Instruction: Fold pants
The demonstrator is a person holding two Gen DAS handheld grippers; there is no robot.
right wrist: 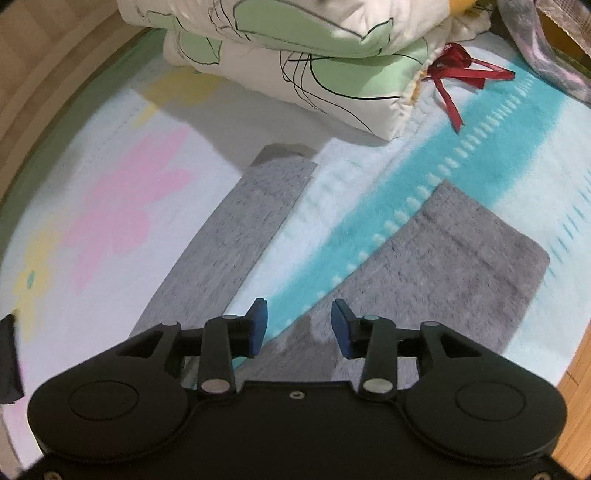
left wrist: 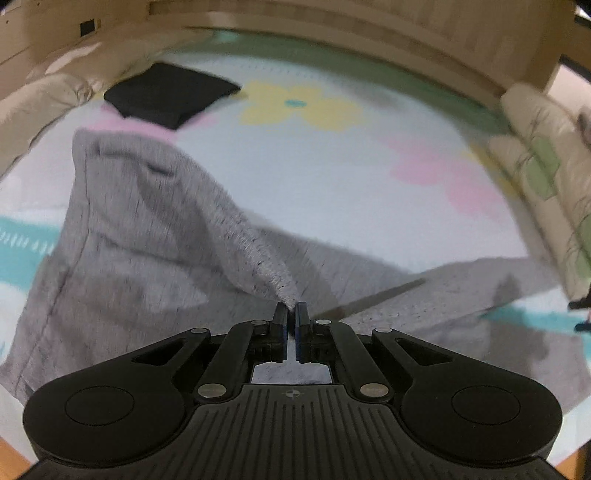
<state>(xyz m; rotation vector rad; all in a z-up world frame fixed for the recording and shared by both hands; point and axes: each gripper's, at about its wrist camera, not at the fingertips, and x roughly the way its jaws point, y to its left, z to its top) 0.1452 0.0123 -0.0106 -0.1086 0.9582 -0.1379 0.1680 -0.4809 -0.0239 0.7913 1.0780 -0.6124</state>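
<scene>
The left hand-held gripper (left wrist: 291, 314) has its jaws clamped together on a ridge of the grey pants (left wrist: 140, 236), and the cloth rises from the bed up to the pinch, so that part of the garment is lifted. Beyond and to the left of this hand-held gripper the wide upper part of the pants spreads over the flowered blanket (left wrist: 332, 177); farther off in the same direction a folded black garment (left wrist: 170, 94) lies near the wooden bed frame (left wrist: 369, 33).

The right hand-held gripper (right wrist: 299, 325) has its jaws apart with nothing between the blue pads (right wrist: 341, 328). Straight ahead of it the 2 legs of the pants lie flat on the blanket, splayed and well apart: 1 leg (right wrist: 243, 229) runs ahead to the left, the other leg (right wrist: 443, 269) ahead to the right, with a turquoise stripe (right wrist: 480, 133) showing between them. A folded quilt (right wrist: 295, 62) and a red ribbon (right wrist: 461, 70) sit past the leg ends.

The step in hand looks like the 1st fold, bringing 1 leg over the other. The left side is already gripped; the right is not. The next move probably calls for the right hand-held gripper to drop onto 1 leg's edge and close on it, so both hands can carry that side across together without dragging the leg beneath.
</scene>
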